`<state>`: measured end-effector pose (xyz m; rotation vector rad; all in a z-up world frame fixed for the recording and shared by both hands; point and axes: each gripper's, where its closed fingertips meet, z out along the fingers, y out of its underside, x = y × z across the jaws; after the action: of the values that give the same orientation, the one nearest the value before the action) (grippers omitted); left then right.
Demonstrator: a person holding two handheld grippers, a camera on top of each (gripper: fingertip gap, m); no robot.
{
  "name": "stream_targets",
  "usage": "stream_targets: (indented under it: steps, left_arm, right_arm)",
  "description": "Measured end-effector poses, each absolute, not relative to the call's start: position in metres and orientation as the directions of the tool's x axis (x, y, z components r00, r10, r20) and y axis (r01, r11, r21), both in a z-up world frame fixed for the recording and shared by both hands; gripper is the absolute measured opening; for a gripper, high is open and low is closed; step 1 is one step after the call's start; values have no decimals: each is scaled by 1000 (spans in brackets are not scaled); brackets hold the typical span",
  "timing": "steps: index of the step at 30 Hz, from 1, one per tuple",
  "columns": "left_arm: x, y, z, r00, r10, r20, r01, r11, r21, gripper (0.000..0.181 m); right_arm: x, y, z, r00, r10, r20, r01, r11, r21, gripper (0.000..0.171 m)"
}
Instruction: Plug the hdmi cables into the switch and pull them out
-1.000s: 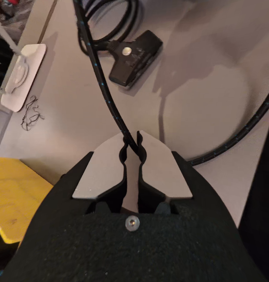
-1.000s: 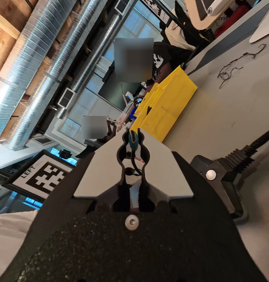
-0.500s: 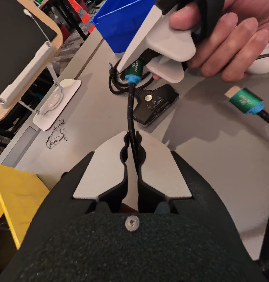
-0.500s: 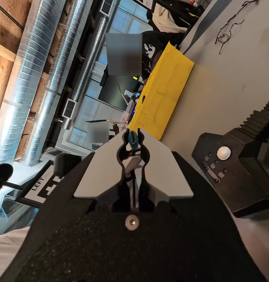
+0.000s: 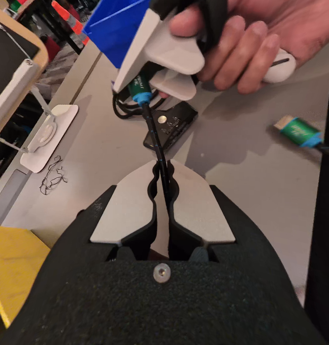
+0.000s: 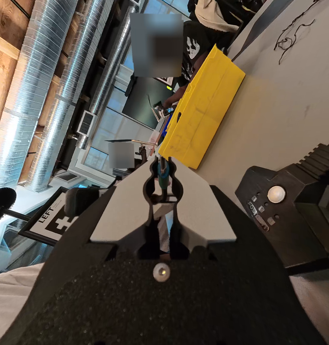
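Grey tabletop [image 5: 234,196] bearing the flat black HDMI switch [image 5: 171,128], nothing plugged in. Right gripper [image 5: 141,87], clamped on the green blue-collared HDMI plug [image 5: 139,87], holds it above the switch, presumably for insertion; left gripper [image 5: 162,168] pinches its braided black cable [image 5: 156,134], likely managing slack. A second green plug [image 5: 300,132] lies aside.

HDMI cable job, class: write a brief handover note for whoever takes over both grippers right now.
Left gripper: shut on the black braided cable, a little way behind its plug.
Right gripper: shut on that cable's green plug, held in the air above the switch, not in a port.
The switch lies flat on the grey table. A second green plug lies loose to its right, unplugged.
Done: first cable picked up.
Left: bring the held plug to a port and push it in, plug the second, then pull both out.
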<state>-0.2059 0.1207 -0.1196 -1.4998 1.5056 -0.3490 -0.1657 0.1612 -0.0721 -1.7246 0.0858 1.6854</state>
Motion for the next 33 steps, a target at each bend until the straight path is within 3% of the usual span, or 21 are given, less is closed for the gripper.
stream_targets:
  steps: [5, 8, 12, 17, 20, 28, 30, 33]
  left_arm:
    - [-203, 136, -98, 339, -788, -514, -505, 309, -806, 29]
    - [-195, 125, -92, 316, -838, -445, -437, 288, -852, 35]
    - [-189, 124, -86, 329, -871, -364, -351, 245, -904, 33]
    - [-180, 123, -100, 316, -877, -361, -388, 228, -893, 25]
    - [-184, 131, -100, 333, -835, -438, -445, 270, -854, 6]
    - [-195, 138, -93, 384, -870, -309, -421, 132, -897, 5]
    - [-194, 137, -94, 384, -884, -267, -406, 98, -909, 5]
    - [-197, 136, -95, 362, -883, -299, -409, 138, -902, 6]
  right_arm:
    - [-165, 161, -66, 42, 382, -923, -545, -766, -341, 10]
    - [-169, 159, -68, -12, 353, -936, -532, -795, -293, 10]
    - [-179, 153, -69, -137, 280, -950, -490, -853, -181, 10]
    - [-192, 146, -70, -209, 226, -951, -450, -886, -112, 11]
    - [-195, 143, -70, -192, 242, -951, -434, -890, -139, 12]
    - [-195, 133, -72, 42, 482, -875, -348, -814, -465, 20]
    - [-199, 133, -77, 107, 522, -846, -326, -785, -526, 10]
    - [-202, 134, -76, 114, 522, -845, -348, -776, -526, 10]
